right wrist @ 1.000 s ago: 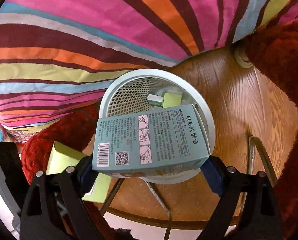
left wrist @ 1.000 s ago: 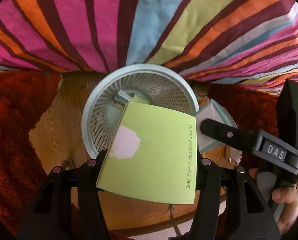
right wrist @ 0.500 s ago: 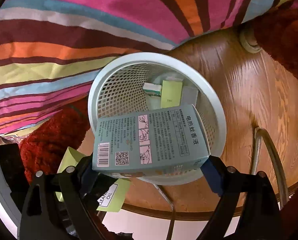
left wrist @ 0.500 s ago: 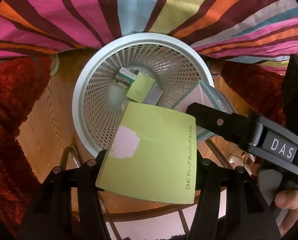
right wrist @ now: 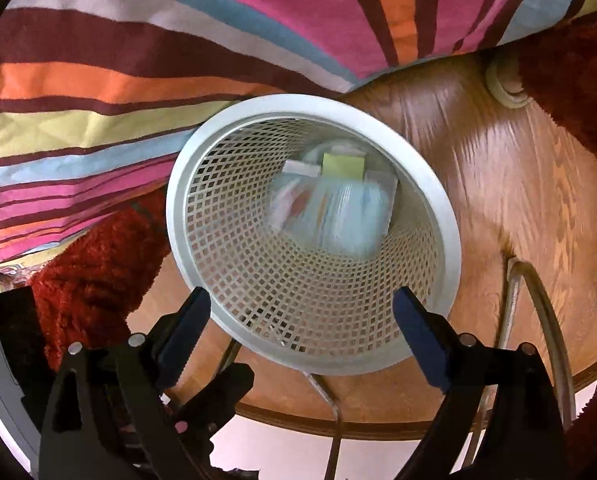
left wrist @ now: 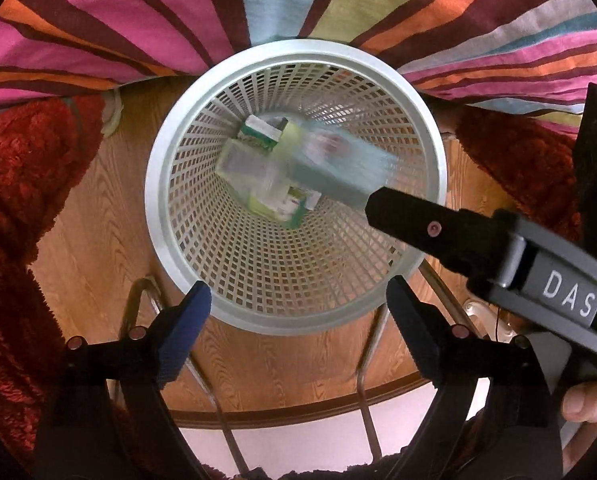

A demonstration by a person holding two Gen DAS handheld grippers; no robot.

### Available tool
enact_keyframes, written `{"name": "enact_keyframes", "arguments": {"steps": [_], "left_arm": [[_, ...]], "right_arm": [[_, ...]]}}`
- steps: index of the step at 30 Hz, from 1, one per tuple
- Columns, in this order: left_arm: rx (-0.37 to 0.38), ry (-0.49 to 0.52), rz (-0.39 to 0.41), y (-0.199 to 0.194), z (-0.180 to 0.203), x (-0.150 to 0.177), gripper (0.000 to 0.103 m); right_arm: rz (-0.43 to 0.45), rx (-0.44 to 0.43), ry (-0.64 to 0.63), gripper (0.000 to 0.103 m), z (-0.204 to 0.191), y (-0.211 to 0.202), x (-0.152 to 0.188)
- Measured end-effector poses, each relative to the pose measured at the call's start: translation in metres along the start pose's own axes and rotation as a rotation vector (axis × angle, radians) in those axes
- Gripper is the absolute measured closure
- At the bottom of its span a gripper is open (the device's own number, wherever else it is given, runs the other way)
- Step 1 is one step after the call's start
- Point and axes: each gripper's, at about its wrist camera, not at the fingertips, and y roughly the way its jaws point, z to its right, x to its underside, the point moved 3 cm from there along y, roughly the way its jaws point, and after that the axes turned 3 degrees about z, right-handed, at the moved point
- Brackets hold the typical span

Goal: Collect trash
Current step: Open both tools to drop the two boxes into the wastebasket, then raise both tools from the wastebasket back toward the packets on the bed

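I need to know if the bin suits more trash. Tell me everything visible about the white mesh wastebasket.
The wastebasket is round, pale plastic, with a solid rim and lattice walls narrowing to the bottom. It stands upright on a wooden surface, its far rim against striped cloth. Several small cartons lie inside, one blurred; most of its depth is free.

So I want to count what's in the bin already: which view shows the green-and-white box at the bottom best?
The left wrist view: the green-and-white box lies sharp and unblocked at the bottom of the bin, beside the blurred falling teal box. In the right wrist view that falling box covers most of the bottom, so it can't be picked out.
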Motion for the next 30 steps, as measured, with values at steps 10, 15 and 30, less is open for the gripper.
{"name": "enact_keyframes", "arguments": {"steps": [10,15,30], "left_arm": [[0.006,-0.005,0.013,-0.003,-0.002,-0.001,0.016],[0.005,-0.003,0.035,-0.008,0.000,-0.002,0.016],[0.006,0.003,0.194,-0.045,0.000,0.006,0.016]], "right_arm": [[0.043,0.040,-0.038,0.008,-0.001,-0.008,-0.001],[0.082,0.066,-0.063,0.008,-0.004,-0.016,0.001],[0.327,0.112,-0.145,0.008,-0.017,-0.076,0.010]]}}
